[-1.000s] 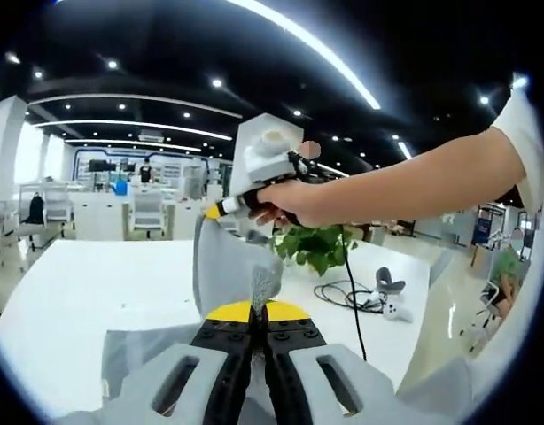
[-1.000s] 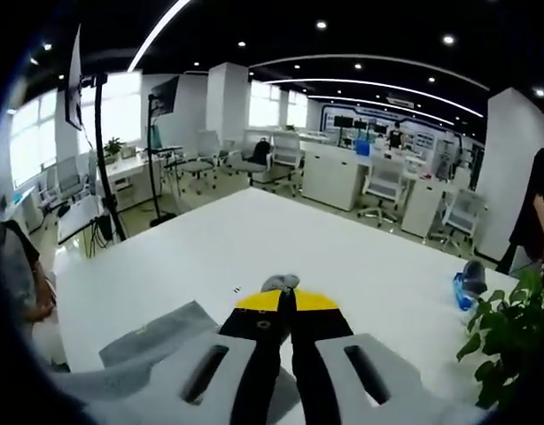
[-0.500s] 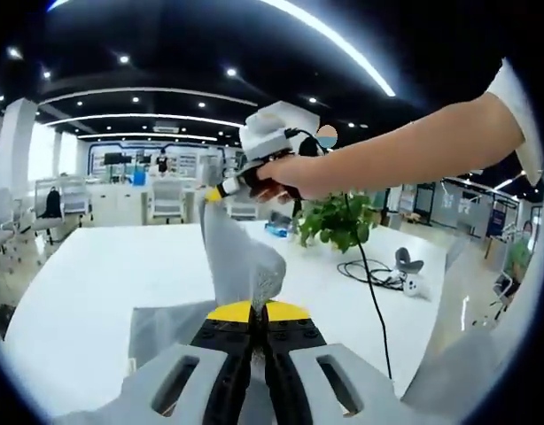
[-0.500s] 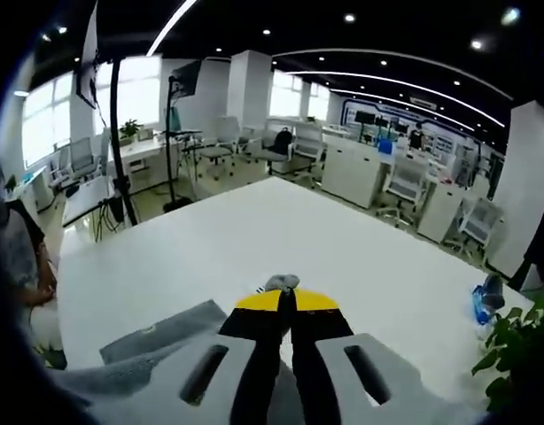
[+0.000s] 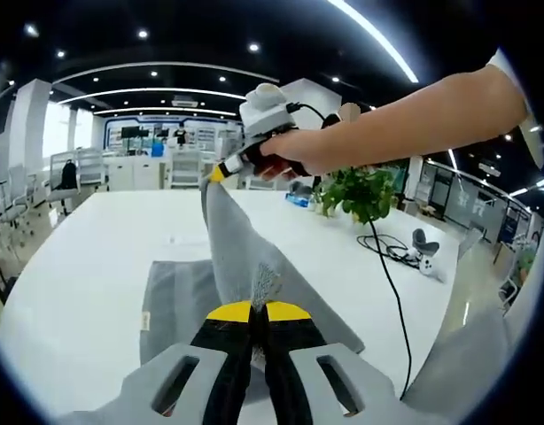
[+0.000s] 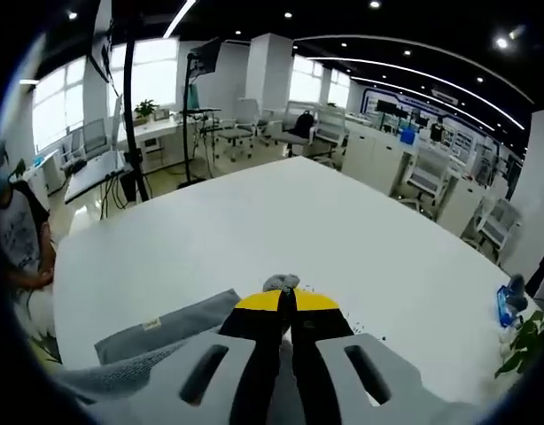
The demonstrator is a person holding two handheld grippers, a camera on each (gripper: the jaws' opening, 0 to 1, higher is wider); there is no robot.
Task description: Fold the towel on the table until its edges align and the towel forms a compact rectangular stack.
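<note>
White and smooth, the table (image 5: 68, 266) is the broadest surface, a matte slab with a rounded edge that should let cloth slide freely. On it lies the towel (image 5: 179, 292), grey, thin and finely woven, with a small tag at one hem. Part of it rests flat while one edge is lifted into a taut sheet running between the two tools. It looks light and limp: it will sag wherever it is unsupported and will crease easily, so I judge the corners are the best places to hold, keeping the edge stretched so the hems can meet squarely.

A potted plant (image 5: 361, 190) with soft green leaves stands toward the far side, and a black cable (image 5: 387, 283) trails past it across the tabletop.

Near the bottom of the left gripper view, the left gripper (image 5: 258, 312) has its black, yellow-tipped jaws pinched together on a tuft of towel. Farther off, the right gripper (image 5: 221, 171), held in a hand (image 5: 294, 159), clamps the other raised corner; in the right gripper view its jaws are closed with a small grey nub of cloth poking out between the tips.
</note>
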